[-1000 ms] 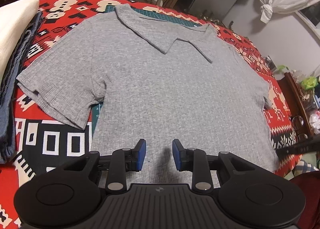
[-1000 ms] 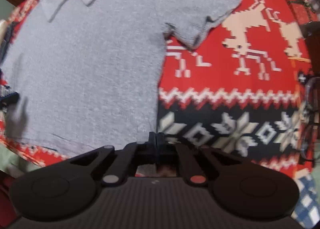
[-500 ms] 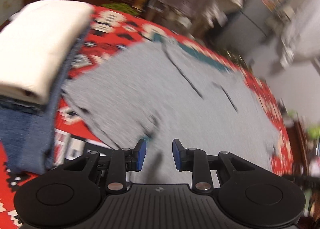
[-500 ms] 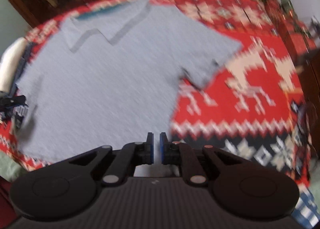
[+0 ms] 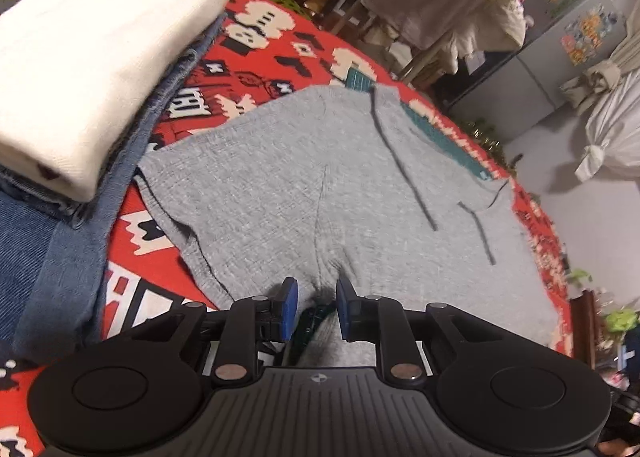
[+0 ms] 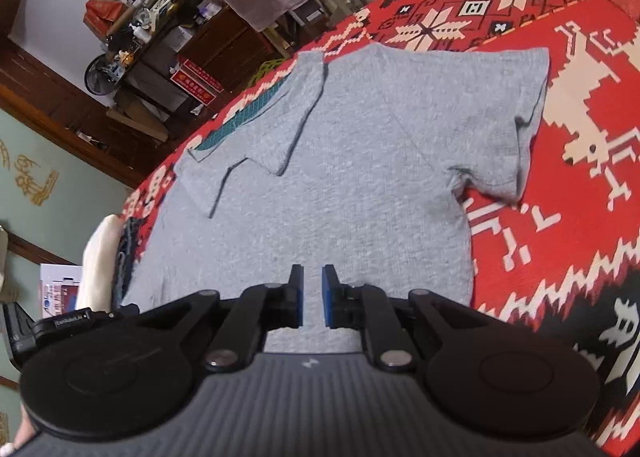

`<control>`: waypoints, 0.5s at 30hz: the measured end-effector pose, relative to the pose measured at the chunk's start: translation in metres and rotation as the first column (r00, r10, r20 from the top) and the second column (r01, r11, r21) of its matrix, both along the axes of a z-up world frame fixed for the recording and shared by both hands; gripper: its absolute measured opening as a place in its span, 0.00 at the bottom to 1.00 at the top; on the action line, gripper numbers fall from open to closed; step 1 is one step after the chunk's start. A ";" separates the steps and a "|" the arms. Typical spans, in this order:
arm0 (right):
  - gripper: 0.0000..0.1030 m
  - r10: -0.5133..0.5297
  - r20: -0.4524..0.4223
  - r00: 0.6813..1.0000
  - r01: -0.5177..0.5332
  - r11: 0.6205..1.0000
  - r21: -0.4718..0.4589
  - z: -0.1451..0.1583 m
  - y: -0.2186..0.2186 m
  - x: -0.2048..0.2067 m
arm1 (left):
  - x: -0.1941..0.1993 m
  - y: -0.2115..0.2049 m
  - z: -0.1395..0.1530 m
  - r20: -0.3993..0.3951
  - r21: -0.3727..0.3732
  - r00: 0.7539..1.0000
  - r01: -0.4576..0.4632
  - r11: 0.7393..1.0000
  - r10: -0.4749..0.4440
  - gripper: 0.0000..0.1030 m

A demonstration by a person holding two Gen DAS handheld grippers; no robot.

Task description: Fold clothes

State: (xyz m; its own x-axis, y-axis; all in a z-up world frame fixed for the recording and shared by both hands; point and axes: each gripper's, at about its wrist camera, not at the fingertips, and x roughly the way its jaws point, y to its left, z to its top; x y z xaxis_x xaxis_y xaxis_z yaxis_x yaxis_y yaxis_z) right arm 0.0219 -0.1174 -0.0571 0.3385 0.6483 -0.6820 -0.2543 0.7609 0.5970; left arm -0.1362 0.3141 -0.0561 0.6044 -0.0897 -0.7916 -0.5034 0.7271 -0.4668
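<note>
The red patterned blanket (image 6: 560, 217) covers the bench, and the grey shirt (image 5: 320, 193) lies spread flat on it, collar up, both short sleeves out to the sides. Nothing of it looks folded yet, so by my judgement this shirt is at its very start. To the left of the left tongs (image 5: 313, 307) sits a stack (image 5: 80, 69) of 2 folded pieces, a cream one on top of blue denim, which suggests part of the laundry is already done.

The left tongs are at the shirt's side edge just below the left sleeve, their blue pads closing with a ridge of grey cloth between them; the pads do not seem to press it yet. The right tongs (image 6: 312, 301) hover over the lower right part of the shirt, a narrow gap between the pads that is widening, nothing in it.

The left view shows the stack close up, the left sleeve (image 5: 188, 213) and a fridge behind the bench. The right view alone shows the right sleeve (image 6: 504, 129) lying flat, the blanket's white deer figure beyond it, and shelves against the wall. It also catches the left tongs' black body at its lower left edge, and the stack only as a sliver.
</note>
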 end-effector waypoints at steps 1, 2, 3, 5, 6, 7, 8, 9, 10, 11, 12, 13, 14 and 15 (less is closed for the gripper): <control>0.11 0.003 0.008 1.000 -0.003 1.000 -0.008 -0.001 0.000 0.001 | 0.003 -0.002 -0.002 -0.011 0.010 1.000 0.008 1.000 -0.008 0.19; 0.12 0.002 0.011 1.000 -0.002 1.000 -0.007 -0.001 0.000 0.003 | 0.006 -0.003 -0.003 -0.018 0.027 1.000 0.017 1.000 -0.016 0.19; 0.12 -0.002 0.005 1.000 0.002 1.000 0.004 -0.003 -0.002 0.005 | 0.008 -0.006 -0.003 -0.026 0.050 0.999 0.028 0.998 -0.027 0.19; 0.12 -0.009 -0.010 1.000 0.009 1.000 0.019 -0.006 -0.003 0.008 | 0.014 -0.014 -0.001 -0.044 0.117 0.997 0.061 0.991 -0.056 0.19; 0.12 -0.012 -0.018 1.000 0.012 1.000 0.022 -0.008 -0.003 0.009 | 0.017 -0.018 -0.001 -0.054 0.150 0.996 0.078 0.986 -0.070 0.19; 0.12 -0.009 -0.018 1.000 0.009 1.000 0.014 -0.009 -0.002 0.010 | 0.019 -0.023 0.000 -0.065 0.189 0.994 0.097 0.977 -0.087 0.18; 0.12 -0.005 -0.018 1.000 0.005 1.000 0.005 -0.011 0.000 0.011 | 0.021 -0.031 0.001 -0.079 0.241 0.991 0.125 0.962 -0.109 0.13; 0.12 0.000 -0.016 1.000 0.000 1.000 -0.003 -0.011 0.001 0.009 | 0.023 -0.040 0.002 -0.092 0.294 0.986 0.158 0.943 -0.137 0.11; 0.12 0.010 -0.015 1.000 -0.010 1.000 -0.010 -0.012 0.004 0.009 | 0.025 -0.047 0.003 -0.104 0.338 0.981 0.188 0.922 -0.162 0.09; 0.13 0.019 -0.014 1.000 -0.019 1.000 -0.017 -0.012 0.006 0.009 | 0.026 -0.051 0.005 -0.117 0.371 0.977 0.209 0.905 -0.178 0.05; 0.13 0.027 -0.010 1.000 -0.028 0.999 -0.022 -0.012 0.008 0.007 | 0.026 -0.053 0.006 -0.128 0.395 0.974 0.222 0.891 -0.186 0.04; 0.15 0.036 -0.007 0.999 -0.036 0.999 -0.027 -0.011 0.009 0.005 | 0.025 -0.050 0.007 -0.132 0.405 0.975 0.217 0.888 -0.178 0.04; 0.16 0.039 -0.002 0.999 -0.039 0.999 -0.032 -0.010 0.009 0.005 | 0.024 -0.045 0.007 -0.137 0.416 0.978 0.199 0.887 -0.155 0.04; 0.17 0.038 0.001 0.999 -0.038 0.999 -0.038 -0.010 0.009 0.004 | 0.022 -0.038 0.007 -0.144 0.432 0.981 0.177 0.884 -0.127 0.04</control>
